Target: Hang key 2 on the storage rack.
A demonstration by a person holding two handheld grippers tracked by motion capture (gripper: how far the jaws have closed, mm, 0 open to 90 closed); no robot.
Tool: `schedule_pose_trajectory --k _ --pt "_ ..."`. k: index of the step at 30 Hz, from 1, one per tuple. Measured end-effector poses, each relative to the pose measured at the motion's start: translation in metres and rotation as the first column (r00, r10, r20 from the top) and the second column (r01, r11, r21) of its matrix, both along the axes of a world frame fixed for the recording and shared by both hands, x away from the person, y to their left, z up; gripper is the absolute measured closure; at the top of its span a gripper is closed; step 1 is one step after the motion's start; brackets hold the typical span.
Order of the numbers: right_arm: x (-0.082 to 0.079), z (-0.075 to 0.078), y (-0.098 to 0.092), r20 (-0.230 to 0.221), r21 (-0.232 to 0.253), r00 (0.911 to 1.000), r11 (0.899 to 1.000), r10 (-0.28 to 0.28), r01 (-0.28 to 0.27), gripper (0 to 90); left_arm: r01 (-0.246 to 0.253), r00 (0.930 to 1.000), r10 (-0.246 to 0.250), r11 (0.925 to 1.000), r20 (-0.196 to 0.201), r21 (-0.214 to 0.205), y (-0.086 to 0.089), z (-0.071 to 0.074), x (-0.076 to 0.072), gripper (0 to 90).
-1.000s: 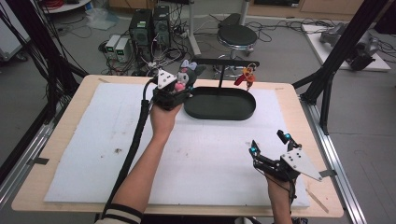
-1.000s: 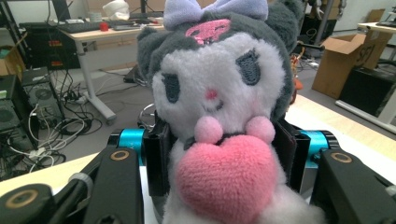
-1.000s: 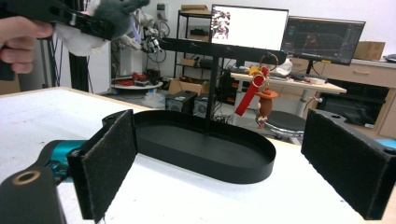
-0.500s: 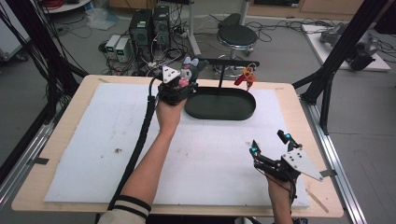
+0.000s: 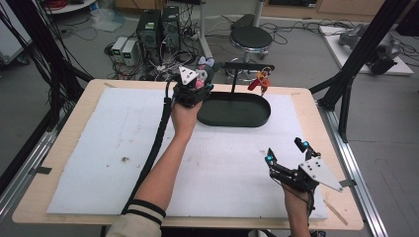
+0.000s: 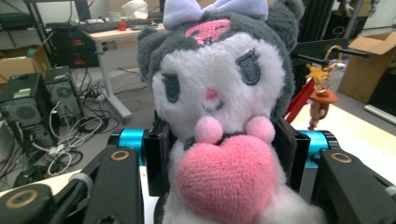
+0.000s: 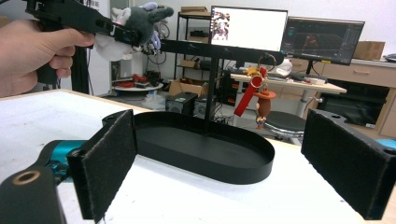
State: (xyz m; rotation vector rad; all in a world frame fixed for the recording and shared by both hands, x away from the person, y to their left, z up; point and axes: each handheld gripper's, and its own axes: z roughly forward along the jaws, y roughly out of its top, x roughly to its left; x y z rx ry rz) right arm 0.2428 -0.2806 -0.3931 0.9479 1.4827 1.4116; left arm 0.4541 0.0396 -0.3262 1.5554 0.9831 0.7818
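Two black jaws of the left gripper (image 6: 219, 163) were clamped on the sides of a grey-and-white plush toy (image 6: 219, 93) with a pink heart, held in the air beside the crossbar of a black stand (image 5: 234, 79) whose oval tray (image 5: 234, 109) sat at the far side of the tabletop (image 5: 99, 148). One small figure keychain (image 5: 260, 81) hung from that crossbar, while the right gripper (image 5: 285, 152) rested near the front edge with its jaws wide apart and nothing between them

No lettering here is clear enough to read.
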Motion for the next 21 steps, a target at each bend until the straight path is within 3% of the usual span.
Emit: schedule_pose_trajectory --k 21 --pt "0.000 0.000 -0.001 -0.004 0.000 1.0000 1.000 -0.003 0.003 9.8 -0.025 0.9995 0.025 0.9997 -0.020 -0.007 0.002 0.004 0.021 49.6"
